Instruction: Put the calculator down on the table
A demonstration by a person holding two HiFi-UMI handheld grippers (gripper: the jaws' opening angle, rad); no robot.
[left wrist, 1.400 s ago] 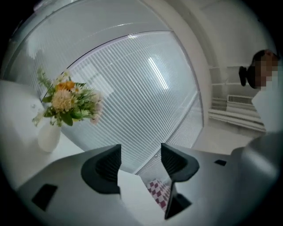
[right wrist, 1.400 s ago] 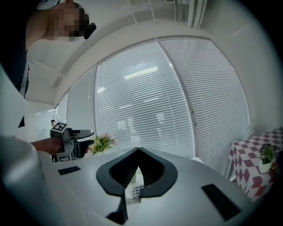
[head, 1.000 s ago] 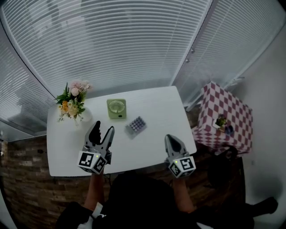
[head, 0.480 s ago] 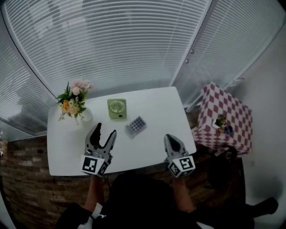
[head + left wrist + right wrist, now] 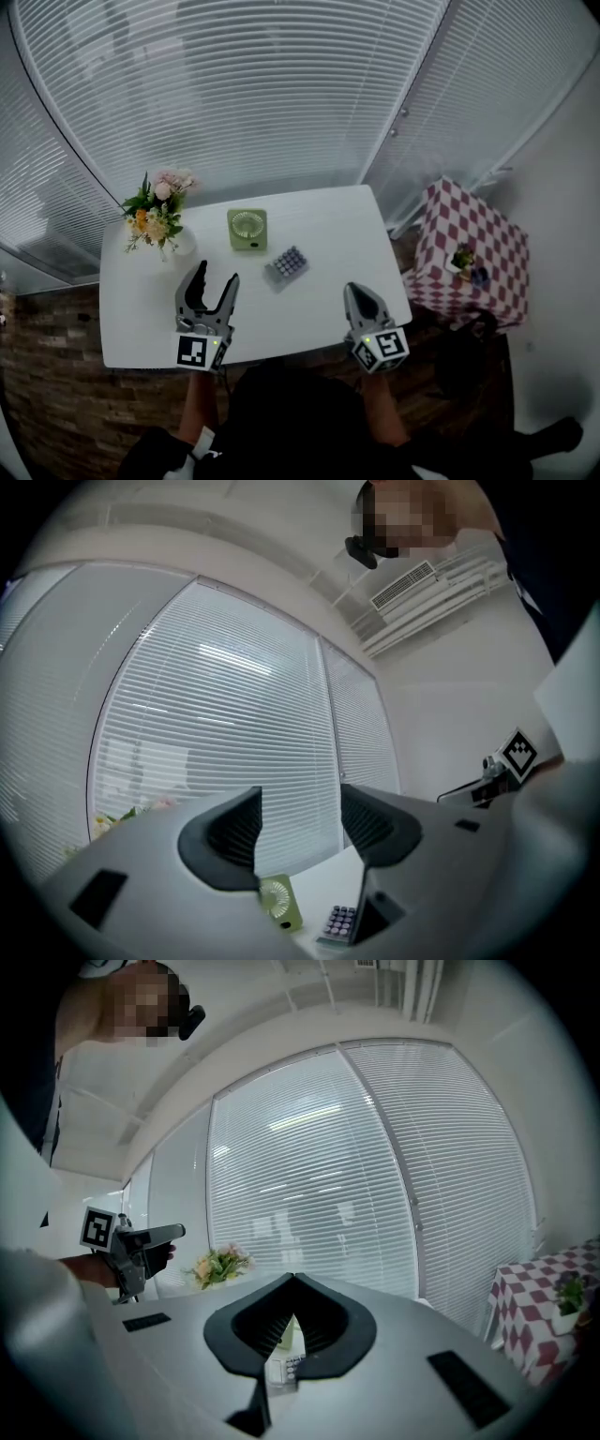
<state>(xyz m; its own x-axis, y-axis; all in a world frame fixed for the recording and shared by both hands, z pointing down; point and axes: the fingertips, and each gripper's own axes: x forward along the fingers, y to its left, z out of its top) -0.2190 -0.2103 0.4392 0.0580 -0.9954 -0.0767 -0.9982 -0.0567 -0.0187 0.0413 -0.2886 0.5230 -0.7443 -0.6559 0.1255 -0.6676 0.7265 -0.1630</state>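
The calculator (image 5: 286, 263) is a small grey slab with rows of dark keys. It lies flat on the white table (image 5: 328, 234), right of the green fan, and neither gripper touches it. My left gripper (image 5: 213, 284) hovers over the table's near left part, open and holding nothing. In the left gripper view the calculator (image 5: 339, 922) shows low between the spread jaws of the left gripper (image 5: 300, 829). My right gripper (image 5: 358, 294) is shut and holds nothing, near the table's front right edge. The right gripper view shows the calculator (image 5: 282, 1370) through the slit below the right gripper (image 5: 293, 1281).
A small green desk fan (image 5: 247, 229) stands behind the calculator. A vase of flowers (image 5: 155, 212) sits at the table's far left corner. A low stand with a red-checked cloth (image 5: 473, 246) is to the right. Window blinds (image 5: 244, 84) run behind the table.
My left gripper has drawn back a little toward the person and stays open. The right gripper and the calculator have not moved.
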